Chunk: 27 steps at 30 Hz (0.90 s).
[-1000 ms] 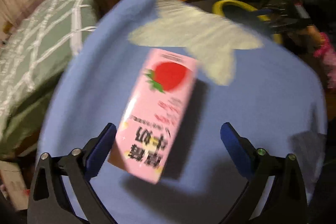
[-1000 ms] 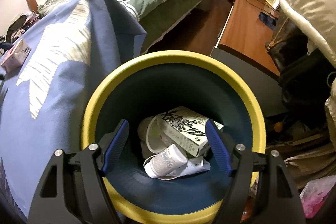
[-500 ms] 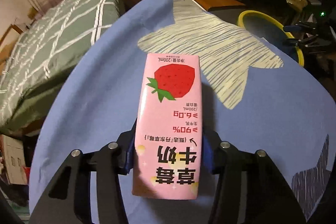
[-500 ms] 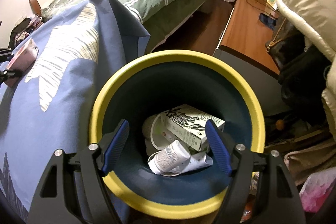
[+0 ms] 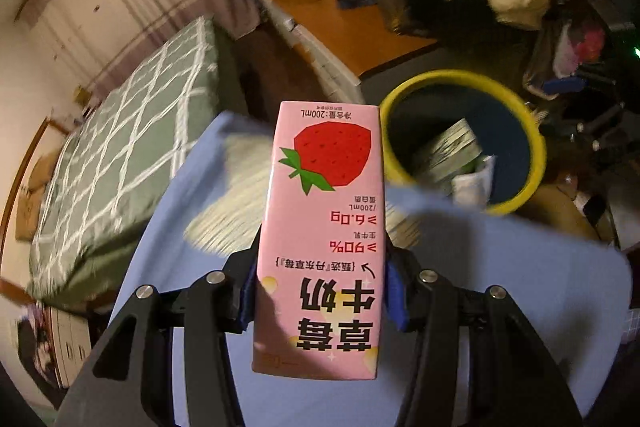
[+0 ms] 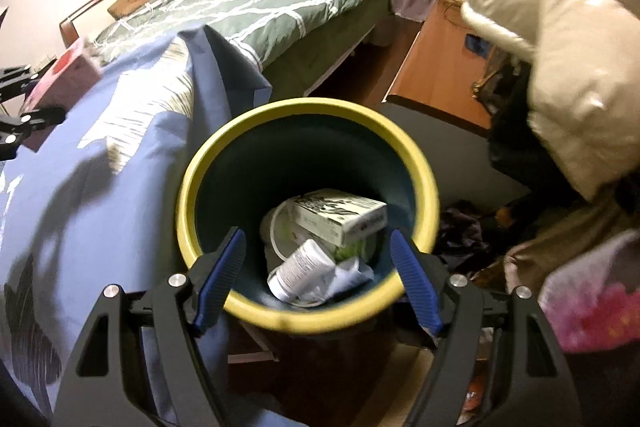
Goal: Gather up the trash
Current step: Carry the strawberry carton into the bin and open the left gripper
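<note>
The left gripper [image 5: 320,291] was clamped on the strawberry milk carton [image 5: 322,227], lifted over the blue tablecloth [image 5: 500,267], the yellow-rimmed bin [image 5: 536,147] at two o'clock. The right gripper [image 6: 316,267] hung spread and empty above it. Several discards were already binned; this carton wasn't.

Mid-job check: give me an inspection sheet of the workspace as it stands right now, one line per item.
Surface: blue cloth with pale star prints covers the work surface; no loose trash seen on it.
Job's things: pink strawberry milk carton held clear of the cloth; yellow-rimmed bin beside the cloth holds a printed box, a white bottle and crumpled paper.
Clutter: cream puffer jacket hangs near the bin; bags and clothes on the floor.
Grippers: left gripper shut on the carton; right gripper open and empty, over the bin.
Cables: nothing seen.
Surroundings: bed with green checked cover, wooden desk, curtains.
</note>
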Tool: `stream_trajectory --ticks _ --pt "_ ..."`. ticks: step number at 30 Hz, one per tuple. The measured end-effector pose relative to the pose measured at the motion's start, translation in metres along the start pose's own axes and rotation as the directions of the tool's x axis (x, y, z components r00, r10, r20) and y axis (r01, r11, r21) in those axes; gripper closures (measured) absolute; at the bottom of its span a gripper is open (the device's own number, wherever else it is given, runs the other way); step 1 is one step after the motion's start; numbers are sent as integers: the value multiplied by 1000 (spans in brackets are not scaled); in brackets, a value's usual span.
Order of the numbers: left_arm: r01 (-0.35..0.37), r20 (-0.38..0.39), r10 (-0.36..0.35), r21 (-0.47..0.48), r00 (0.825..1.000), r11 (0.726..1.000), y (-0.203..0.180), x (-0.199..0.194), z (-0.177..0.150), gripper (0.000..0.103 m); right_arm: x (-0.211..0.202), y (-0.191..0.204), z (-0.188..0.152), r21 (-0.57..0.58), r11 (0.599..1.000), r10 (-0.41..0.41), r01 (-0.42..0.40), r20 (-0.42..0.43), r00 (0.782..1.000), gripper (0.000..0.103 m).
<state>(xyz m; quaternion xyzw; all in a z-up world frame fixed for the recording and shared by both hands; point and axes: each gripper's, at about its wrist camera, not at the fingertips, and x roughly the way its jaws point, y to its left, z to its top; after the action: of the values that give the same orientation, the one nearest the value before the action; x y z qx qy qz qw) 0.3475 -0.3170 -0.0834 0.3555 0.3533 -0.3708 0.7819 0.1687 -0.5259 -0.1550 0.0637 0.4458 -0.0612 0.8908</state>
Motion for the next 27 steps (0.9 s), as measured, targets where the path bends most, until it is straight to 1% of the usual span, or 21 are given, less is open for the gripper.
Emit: stream_trajectory --ticks 4,8,12,13,14,15,16,18,20,21,23,25,26,27 --pt "22 10 -22 40 1000 999 -41 14 40 53 -17 -13 -12 19 1000 -13 12 25 1000 32" --pt "54 -7 -54 80 999 995 -79 40 74 53 -27 -22 -22 42 999 -30 29 34 999 32" --pt "74 -29 -72 107 997 991 -108 68 90 52 -34 -33 -28 62 997 -45 43 31 999 31" --pt "80 -36 -77 111 996 991 -115 75 92 50 -35 -35 -29 69 997 -44 42 29 999 31" --pt "80 -38 -77 110 996 991 -119 80 94 43 -36 -36 -29 71 997 -44 41 29 999 31" --pt "65 -22 -63 102 998 993 -123 82 97 18 -38 -38 -29 71 997 -43 41 29 999 31" --pt "47 6 -48 89 999 995 -125 81 97 9 -39 -38 -29 72 997 -43 41 30 999 30" --pt "49 36 -51 44 998 998 -125 74 96 9 -41 -39 -31 73 997 -40 38 32 999 29" --pt "81 76 -77 -46 994 996 -115 54 89 9 -44 -38 -34 69 997 -23 21 34 999 29" --pt "87 97 -79 -84 992 993 -113 45 85 9 -45 -35 -34 64 998 -10 8 39 999 29" --pt "64 160 -40 -151 986 987 -106 15 70 5 -48 -38 -36 56 998 9 -11 45 999 28" --pt "18 242 36 -218 970 976 -101 -23 48 5 -52 -36 -36 47 998 29 -31 57 998 28" --pt "-7 278 85 -270 957 963 -97 -46 33 5 -53 -32 -36 43 998 40 -43 67 997 28" --pt "-21 297 119 -313 947 950 -92 -63 18 5 -55 -29 -36 39 998 48 -51 73 996 28"
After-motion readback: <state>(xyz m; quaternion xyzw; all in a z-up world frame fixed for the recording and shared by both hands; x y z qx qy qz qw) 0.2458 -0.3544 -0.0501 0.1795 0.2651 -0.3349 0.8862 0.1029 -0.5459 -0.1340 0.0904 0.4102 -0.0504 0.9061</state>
